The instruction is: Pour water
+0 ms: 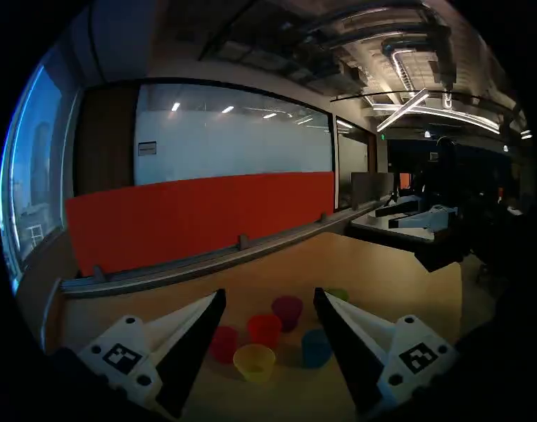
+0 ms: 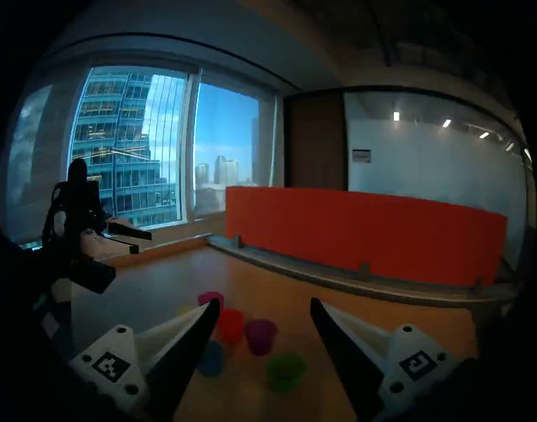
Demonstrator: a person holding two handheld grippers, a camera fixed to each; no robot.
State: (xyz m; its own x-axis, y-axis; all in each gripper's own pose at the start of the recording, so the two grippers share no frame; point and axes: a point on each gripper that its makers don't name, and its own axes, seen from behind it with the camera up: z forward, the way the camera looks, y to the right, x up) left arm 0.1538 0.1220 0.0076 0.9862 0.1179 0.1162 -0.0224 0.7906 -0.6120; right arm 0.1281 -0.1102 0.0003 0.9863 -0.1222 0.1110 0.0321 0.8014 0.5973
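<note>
Left gripper (image 1: 268, 291): fingers spread wide, nothing between them, held above the wooden table (image 1: 381, 274) and aimed down at the cups. Right gripper (image 2: 263, 302): likewise spread and empty, off the table, facing the same cluster from another side.

Small plastic cups stood upright in a loose group on the table, in front of the orange partition (image 1: 198, 218). Yellow cup (image 1: 254, 362) was nearest the left gripper, red cup (image 1: 264, 329) just behind it, purple cup (image 1: 287, 309) further back, blue cup (image 1: 315, 347) off to one side. Green cup (image 1: 336, 294) was partly hidden by a finger.

Contents of the cups were too dim to tell, so whether any held water could not be said.

Progress, as judged: no cup gripped, lifted or tilted, so pouring not yet begun. Left to do: choose a source cup, close on it, raise it, tip it over a second cup, set it back
</note>
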